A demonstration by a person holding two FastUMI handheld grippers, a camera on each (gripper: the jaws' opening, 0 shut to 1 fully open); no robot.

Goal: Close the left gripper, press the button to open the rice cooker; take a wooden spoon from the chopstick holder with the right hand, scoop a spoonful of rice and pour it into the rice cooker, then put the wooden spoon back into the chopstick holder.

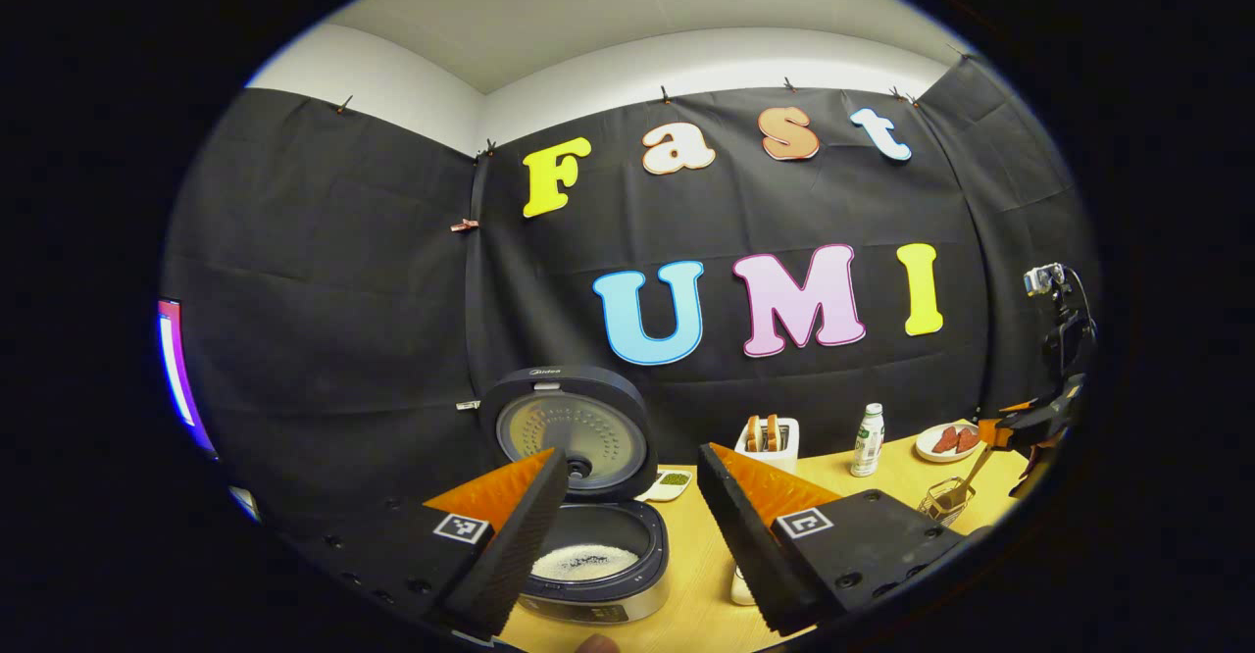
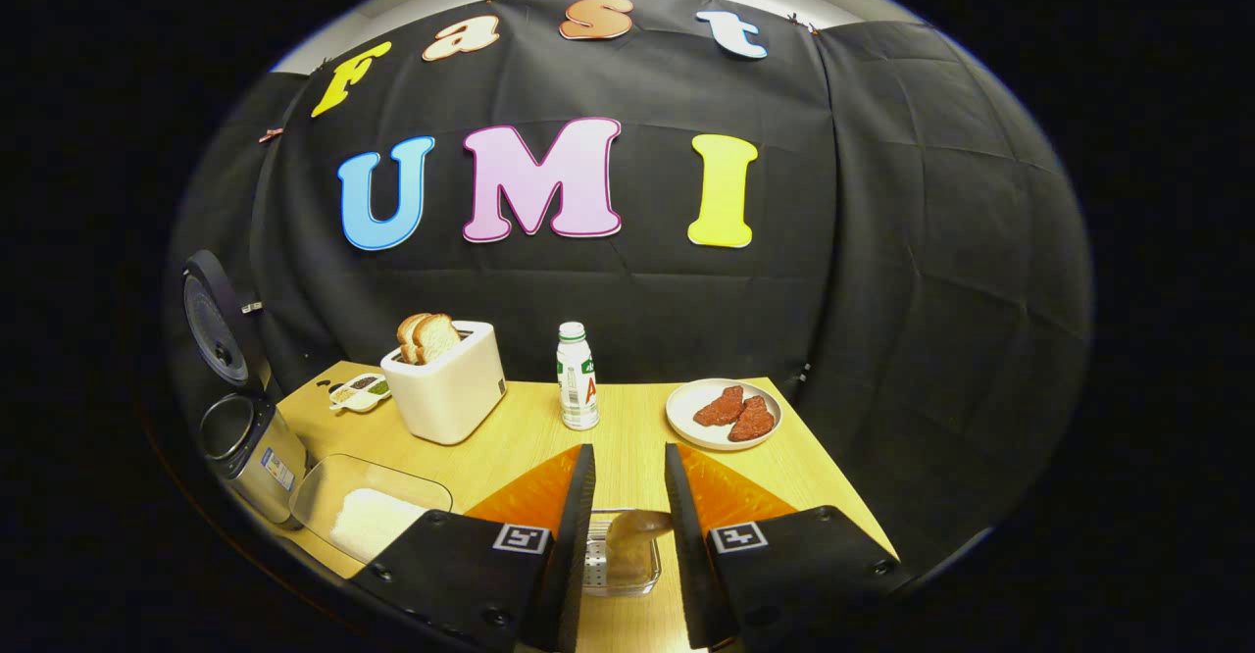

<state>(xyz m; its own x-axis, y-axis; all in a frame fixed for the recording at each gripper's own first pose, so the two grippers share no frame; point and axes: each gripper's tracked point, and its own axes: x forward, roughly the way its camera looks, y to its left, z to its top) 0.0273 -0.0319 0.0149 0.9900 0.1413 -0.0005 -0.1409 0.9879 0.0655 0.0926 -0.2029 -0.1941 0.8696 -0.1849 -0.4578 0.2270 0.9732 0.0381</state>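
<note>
The rice cooker (image 1: 588, 496) stands open with rice inside. The right gripper (image 2: 629, 521) holds the wooden spoon (image 2: 632, 535) over the chopstick holder (image 2: 623, 565), nearly returned. The left gripper (image 1: 632, 526) is wide open, empty.

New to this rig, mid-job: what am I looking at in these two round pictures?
A person holds a two-finger tool in each hand; a camera rides on each, looking along its fingers. The left gripper view shows the left tool, open, facing the open rice cooker with rice inside. The right gripper view shows the right tool over the chopstick holder, with the wooden spoon between its fingers; whether they press it is unclear. On the table: toaster, bottle, plate.
</note>
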